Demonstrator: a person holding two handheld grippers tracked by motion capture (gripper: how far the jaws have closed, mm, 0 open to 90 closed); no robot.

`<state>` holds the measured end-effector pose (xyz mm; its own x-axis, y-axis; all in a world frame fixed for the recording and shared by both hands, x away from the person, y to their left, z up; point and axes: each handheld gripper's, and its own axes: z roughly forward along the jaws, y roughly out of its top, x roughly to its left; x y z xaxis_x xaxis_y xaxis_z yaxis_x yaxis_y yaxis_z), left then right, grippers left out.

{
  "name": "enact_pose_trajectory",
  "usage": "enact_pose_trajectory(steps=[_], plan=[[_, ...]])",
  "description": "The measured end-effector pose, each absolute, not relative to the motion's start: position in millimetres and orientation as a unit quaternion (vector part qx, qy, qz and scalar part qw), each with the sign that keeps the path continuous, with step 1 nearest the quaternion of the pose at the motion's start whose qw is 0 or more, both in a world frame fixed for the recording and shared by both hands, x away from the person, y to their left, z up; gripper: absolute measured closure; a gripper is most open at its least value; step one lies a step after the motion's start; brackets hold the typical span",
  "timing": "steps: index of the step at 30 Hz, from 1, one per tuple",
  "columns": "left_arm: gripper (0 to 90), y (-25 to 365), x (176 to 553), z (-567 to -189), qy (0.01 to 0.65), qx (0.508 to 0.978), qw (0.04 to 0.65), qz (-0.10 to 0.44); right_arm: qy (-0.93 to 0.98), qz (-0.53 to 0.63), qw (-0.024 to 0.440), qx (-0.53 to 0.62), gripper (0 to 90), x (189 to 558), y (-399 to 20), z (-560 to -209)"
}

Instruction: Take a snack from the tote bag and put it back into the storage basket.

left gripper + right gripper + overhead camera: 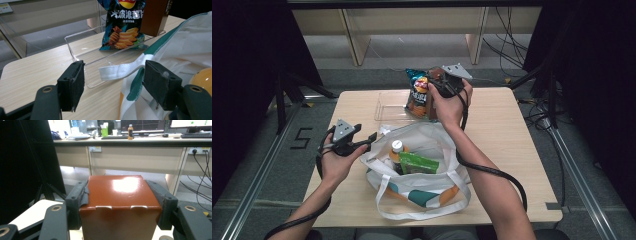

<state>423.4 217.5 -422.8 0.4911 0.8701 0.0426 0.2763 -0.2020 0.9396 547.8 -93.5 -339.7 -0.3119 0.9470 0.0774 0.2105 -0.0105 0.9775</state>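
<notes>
A glossy reddish-brown cardboard box [121, 202] is clamped between the two black jaws of the right hand-held gripper [443, 82], whose pads are pressed against its two side walls near the top. The box is held upright at the far side of the light wooden worktop [507, 135], at the right end of a clear plastic tray [82, 50] and just beside a dark blue bag of potato chips [123, 25] that is standing in that tray. The left hand-held gripper [362, 141] is kept wide open and nothing is gripped by it; a white fabric strap [122, 70] of the white tote bag with green and orange trim [422, 192] is seen lying between its jaws, apart from both pads. Inside the bag an orange bottle with a white cap [397, 150] and a green packet [418, 163] are seen.
</notes>
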Motion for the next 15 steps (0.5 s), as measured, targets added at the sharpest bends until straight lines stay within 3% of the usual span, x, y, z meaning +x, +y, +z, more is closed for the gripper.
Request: enact_pose_trajectory(steps=[15], plan=[[32.7,216.9,423.9,-423.4,0.400,0.715,0.486,0.304,0.606,0.529,0.358,0.474,39.5,548.2,-86.2,-340.7]])
